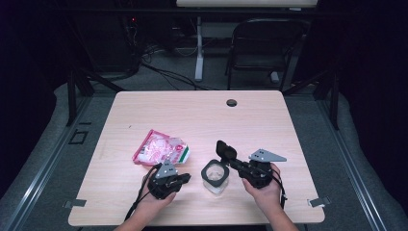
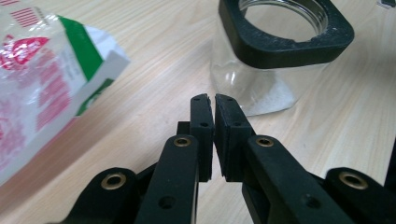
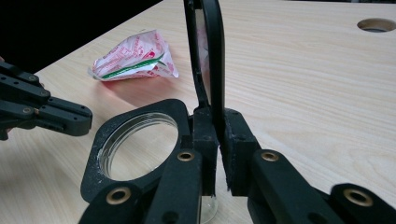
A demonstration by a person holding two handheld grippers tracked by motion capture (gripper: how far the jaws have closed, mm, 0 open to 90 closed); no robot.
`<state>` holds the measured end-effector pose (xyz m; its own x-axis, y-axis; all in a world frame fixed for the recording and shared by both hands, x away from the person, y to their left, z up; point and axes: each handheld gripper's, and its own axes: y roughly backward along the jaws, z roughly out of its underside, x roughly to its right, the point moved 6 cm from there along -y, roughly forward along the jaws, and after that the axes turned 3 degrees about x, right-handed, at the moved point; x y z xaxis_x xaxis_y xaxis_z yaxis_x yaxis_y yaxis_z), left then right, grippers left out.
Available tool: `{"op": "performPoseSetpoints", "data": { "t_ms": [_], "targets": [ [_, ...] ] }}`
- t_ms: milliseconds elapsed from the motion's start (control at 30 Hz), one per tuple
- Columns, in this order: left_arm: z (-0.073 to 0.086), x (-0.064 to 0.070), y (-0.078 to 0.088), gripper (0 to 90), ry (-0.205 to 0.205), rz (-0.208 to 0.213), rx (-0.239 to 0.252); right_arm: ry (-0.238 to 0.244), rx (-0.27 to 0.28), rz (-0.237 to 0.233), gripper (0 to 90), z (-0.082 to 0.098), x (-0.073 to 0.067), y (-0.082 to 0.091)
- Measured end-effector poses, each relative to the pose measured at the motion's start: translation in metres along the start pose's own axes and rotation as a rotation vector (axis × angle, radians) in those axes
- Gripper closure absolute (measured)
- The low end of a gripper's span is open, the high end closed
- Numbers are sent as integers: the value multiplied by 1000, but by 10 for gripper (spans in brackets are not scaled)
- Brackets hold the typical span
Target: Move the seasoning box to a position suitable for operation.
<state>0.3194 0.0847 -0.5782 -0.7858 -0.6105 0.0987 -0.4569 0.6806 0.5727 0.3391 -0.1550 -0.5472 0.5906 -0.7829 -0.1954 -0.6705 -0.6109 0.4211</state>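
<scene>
Right gripper (image 3: 217, 140) gripped thin black lid (image 3: 210, 51) edge-on, upright above open glass jar (image 1: 214, 175). Left gripper (image 2: 214, 105) stood closed, empty, near jar, beside pink packet (image 1: 161, 148).

Bright, even light on the table (image 1: 269, 120) (dark surroundings), soft shadows, close foreground slightly blurred.

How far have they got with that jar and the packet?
The glass jar already stands open. Its black lid is in hand, clamped on edge in the right gripper. The pink packet lies untouched beside it, seemingly unopened; the left gripper is shut on nothing. Filling the jar probably remains.
</scene>
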Motion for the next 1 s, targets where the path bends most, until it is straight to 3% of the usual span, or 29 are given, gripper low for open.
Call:
{"op": "performPoseSetpoints", "data": {
  "t_ms": [133, 433, 567, 767, 900, 1000],
  "targets": [
    [0, -6, 3, 851, 8, -14, 12, -30, 7, 7, 841, 2, 7, -3],
    [0, -22, 15, 804, 39, -57, 37, -7, 11, 26, 831, 2, 8, -5],
    [1, -31, 21, 791, 57, -74, 50, -20, 21, 20, 791, 3, 8, -4],
    [2, -44, 30, 750, 79, -117, 67, -4, 18, 15, 738, 7, 7, -1],
    [3, -54, 37, 707, 61, -167, 79, -10, 25, 6, 724, 8, 6, 2],
    [5, -64, 41, 626, 55, -214, 90, -11, 24, 11, 715, 10, 8, 5]
  ]
}}
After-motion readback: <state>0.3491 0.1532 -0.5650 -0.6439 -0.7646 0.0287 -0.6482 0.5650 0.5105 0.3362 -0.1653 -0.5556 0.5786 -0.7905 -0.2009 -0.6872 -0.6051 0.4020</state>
